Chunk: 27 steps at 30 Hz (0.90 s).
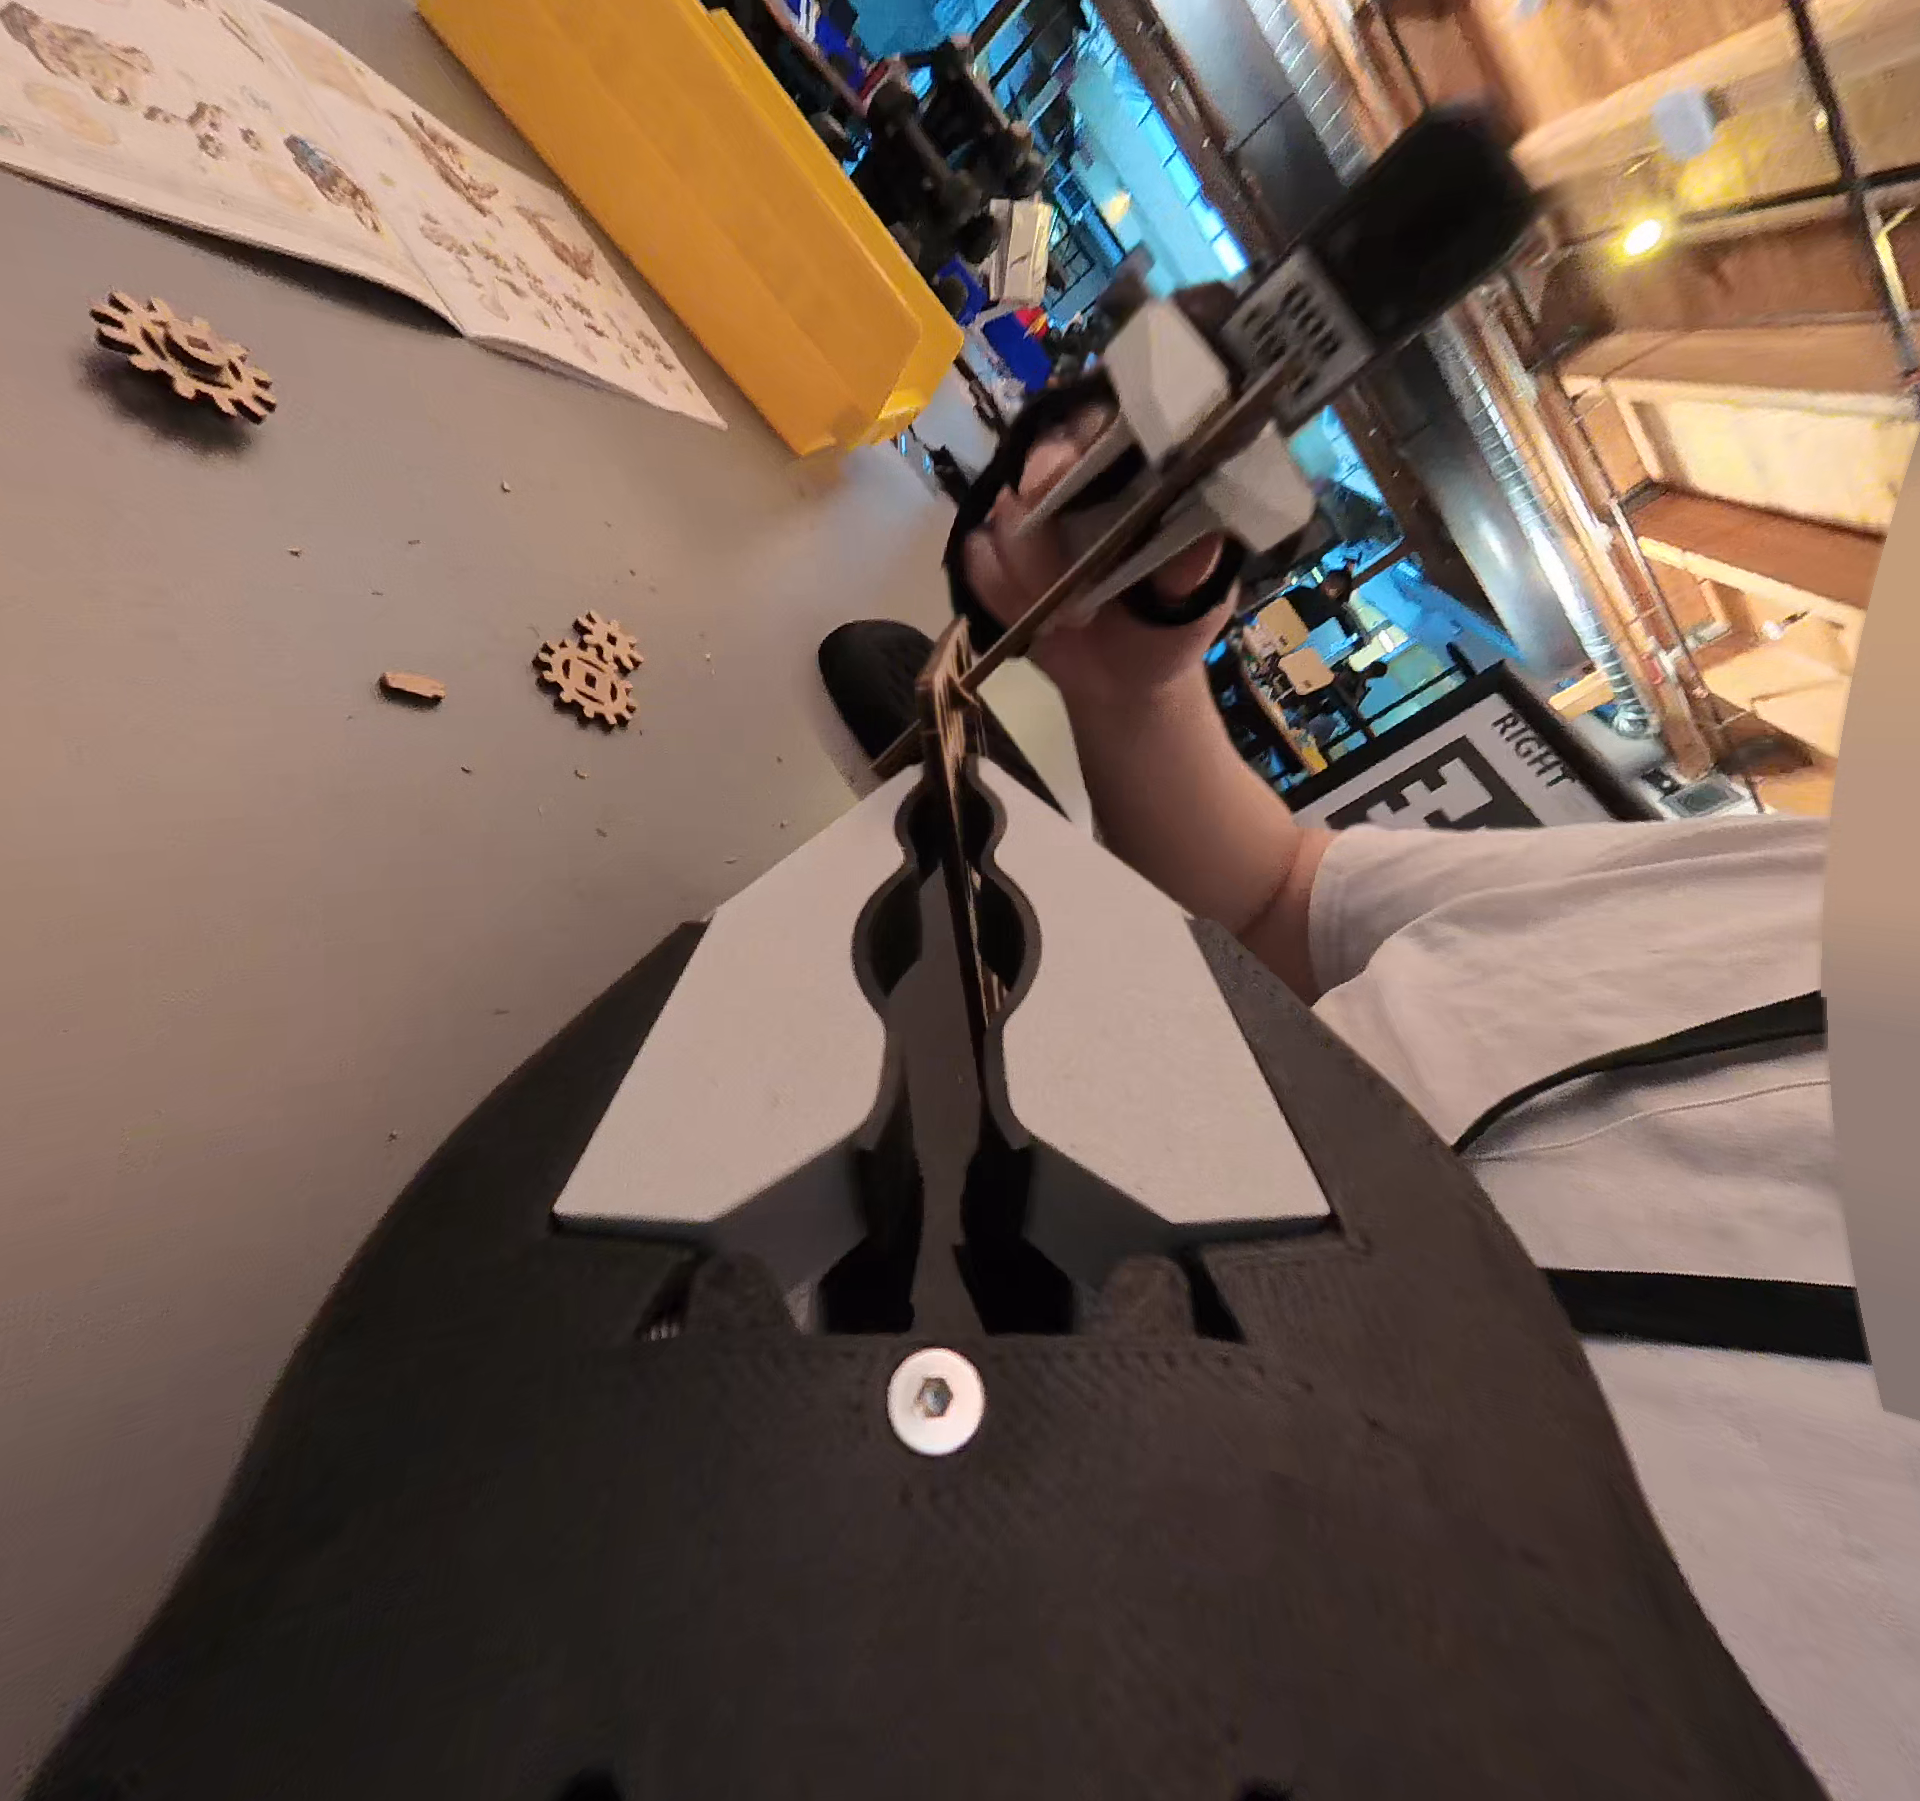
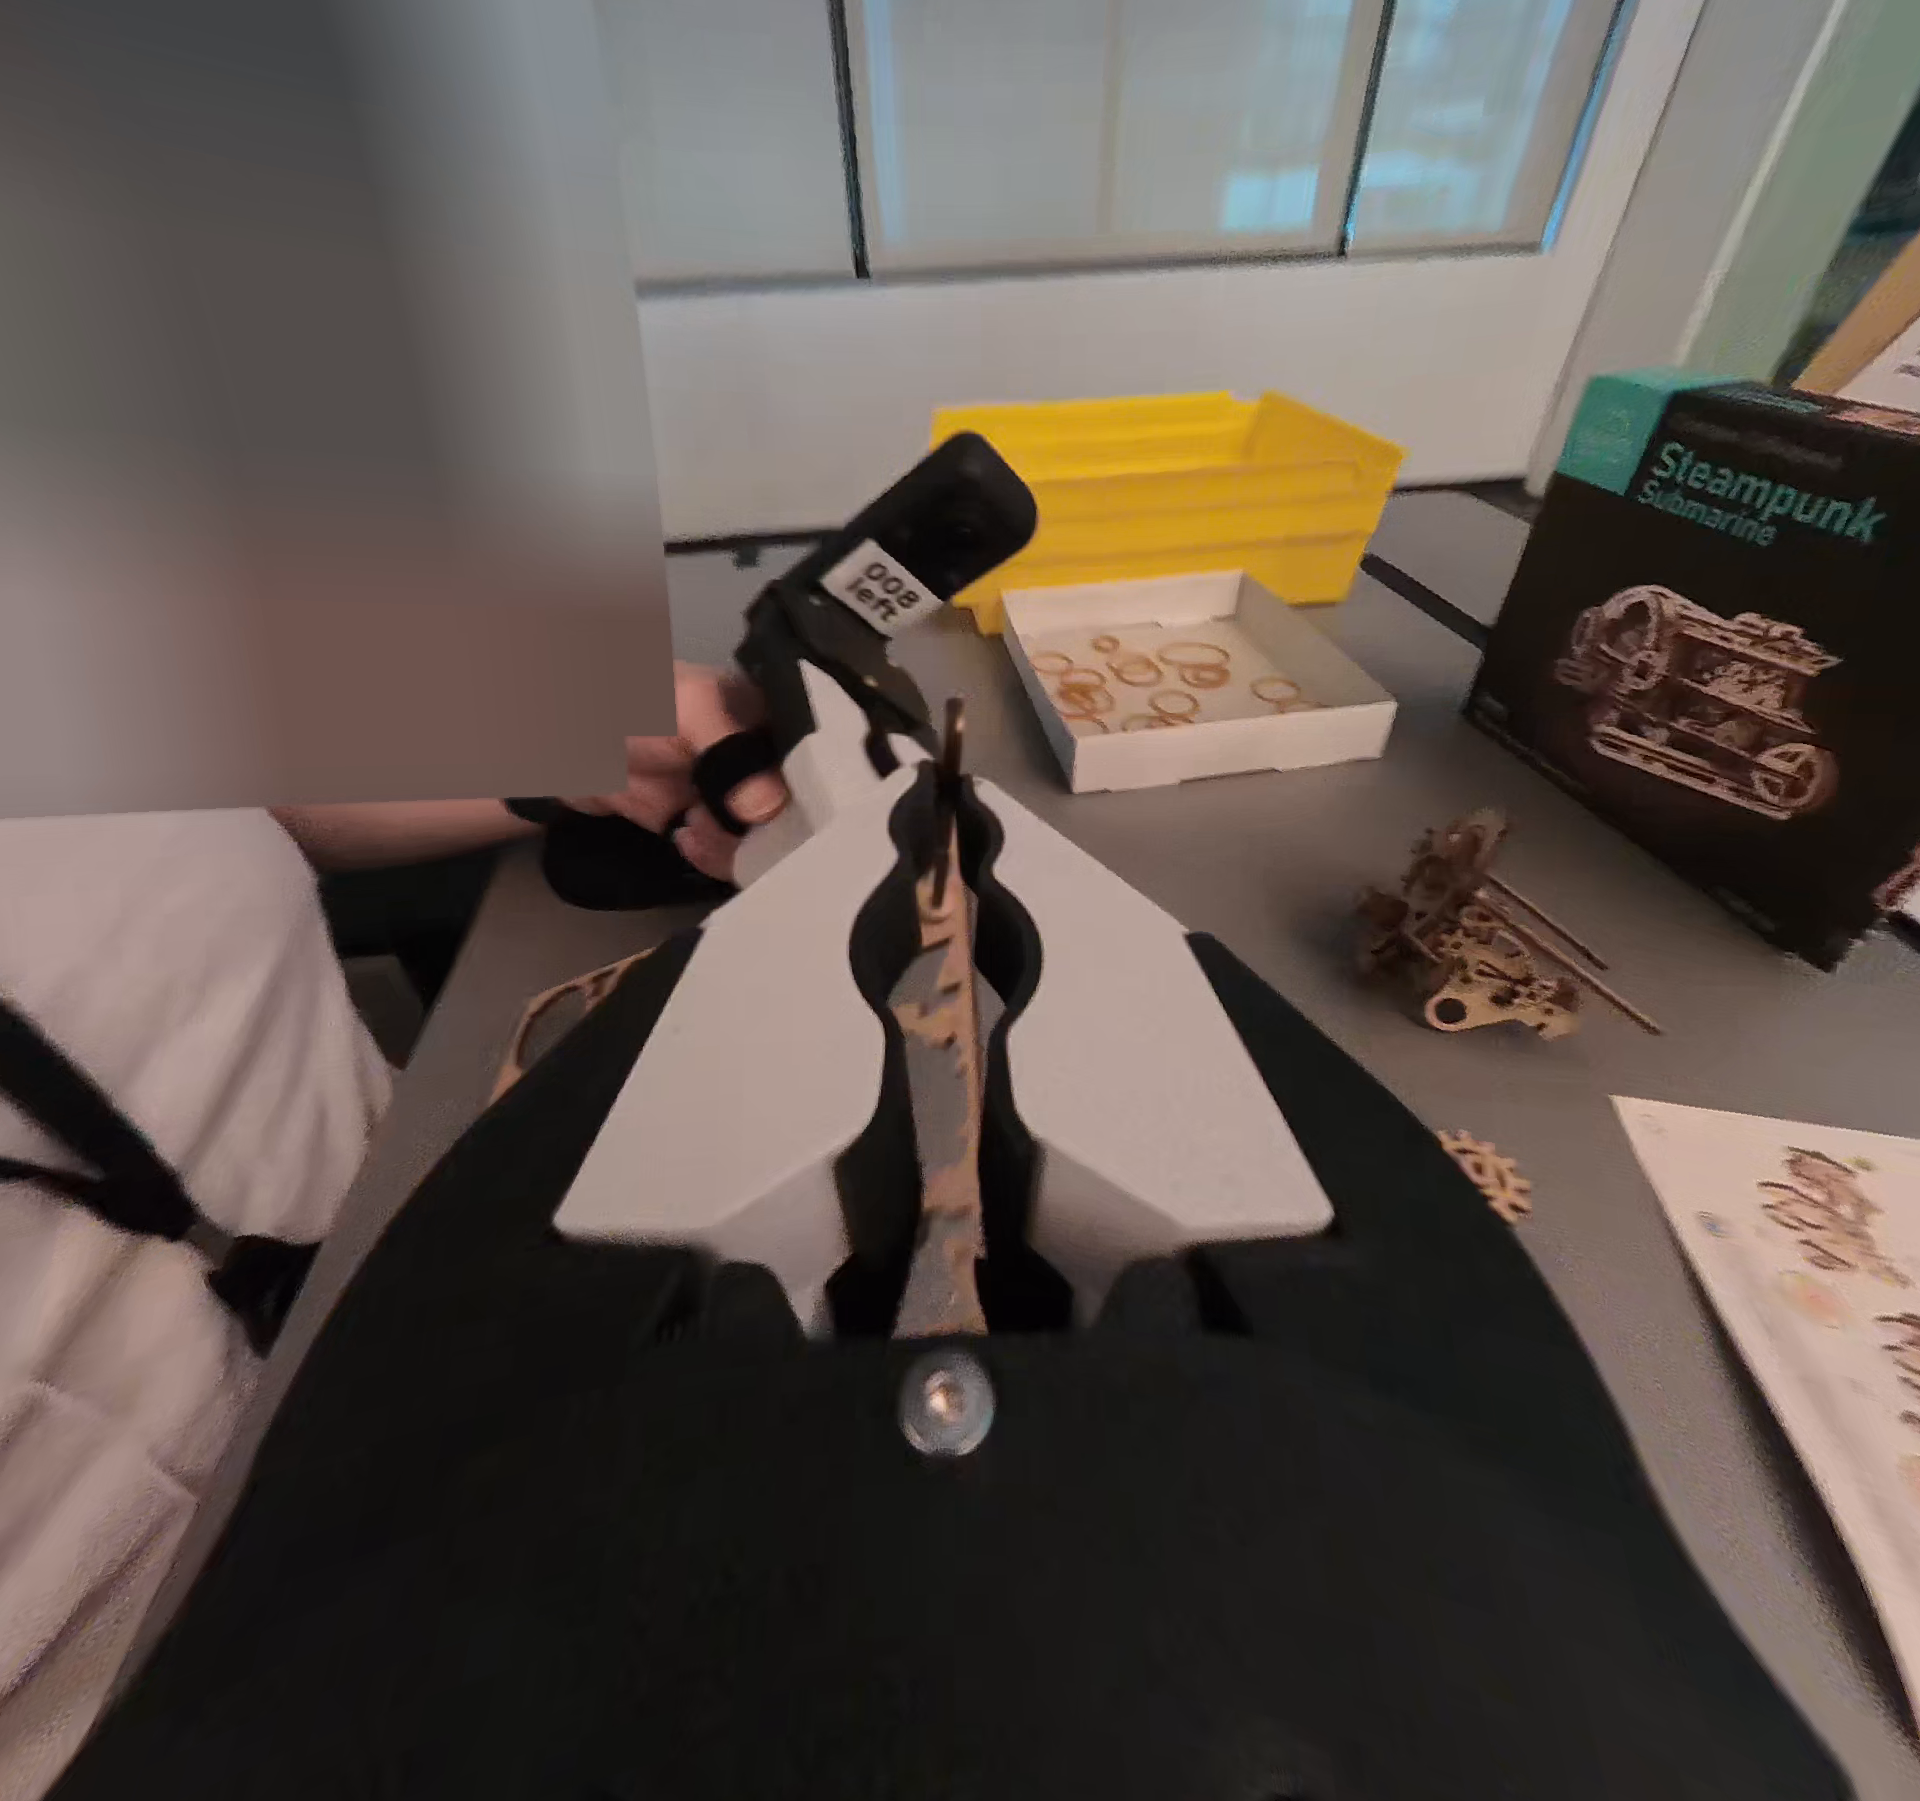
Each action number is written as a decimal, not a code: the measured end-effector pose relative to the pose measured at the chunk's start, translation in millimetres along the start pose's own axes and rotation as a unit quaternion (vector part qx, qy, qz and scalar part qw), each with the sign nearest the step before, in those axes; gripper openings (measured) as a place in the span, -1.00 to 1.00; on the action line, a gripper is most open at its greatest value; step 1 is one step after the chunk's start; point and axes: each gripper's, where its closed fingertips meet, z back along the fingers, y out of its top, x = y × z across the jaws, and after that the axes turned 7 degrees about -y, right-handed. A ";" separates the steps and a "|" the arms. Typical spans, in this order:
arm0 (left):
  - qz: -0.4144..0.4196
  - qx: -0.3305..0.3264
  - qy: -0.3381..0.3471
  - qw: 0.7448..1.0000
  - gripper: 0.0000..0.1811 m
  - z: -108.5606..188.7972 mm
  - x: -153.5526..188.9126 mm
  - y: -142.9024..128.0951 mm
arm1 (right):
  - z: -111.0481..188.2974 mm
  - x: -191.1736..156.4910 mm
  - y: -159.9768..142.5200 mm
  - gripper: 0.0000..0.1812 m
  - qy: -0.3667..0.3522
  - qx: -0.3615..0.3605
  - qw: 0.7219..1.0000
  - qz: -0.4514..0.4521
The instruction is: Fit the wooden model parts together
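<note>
In the left wrist view my left gripper (image 1: 951,801) is shut on a thin wooden part (image 1: 961,878), seen edge-on between the black pads. It meets a flat wooden sheet (image 1: 1091,562) held by my right gripper (image 1: 1117,530), raised above the table edge. In the right wrist view my right gripper (image 2: 940,790) is shut on that cut-out wooden sheet (image 2: 951,1076). A small wooden piece (image 2: 952,738) sticks up at its tips. The left gripper (image 2: 831,769) is close beyond it, held by a hand. A partly built wooden model (image 2: 1475,941) stands on the grey table (image 2: 1247,899).
Wooden gears (image 1: 182,354) (image 1: 587,671) and a small wooden piece (image 1: 412,686) lie on the table. An open instruction booklet (image 1: 312,141) lies near a yellow bin (image 1: 665,141). A white tray of rings (image 2: 1195,702) and the kit box (image 2: 1704,671) stand at the right. Spacing between my two grippers at the tips: around 7 cm. Left tips and right tips are each some 20 cm from the partly built wooden model (image 2: 1475,941).
</note>
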 end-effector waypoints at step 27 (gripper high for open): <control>-0.011 -0.038 0.023 0.999 -0.98 -6.0 -5.1 -3.5 | 19.9 15.0 -23.8 -1.00 -0.066 0.020 0.976 -0.208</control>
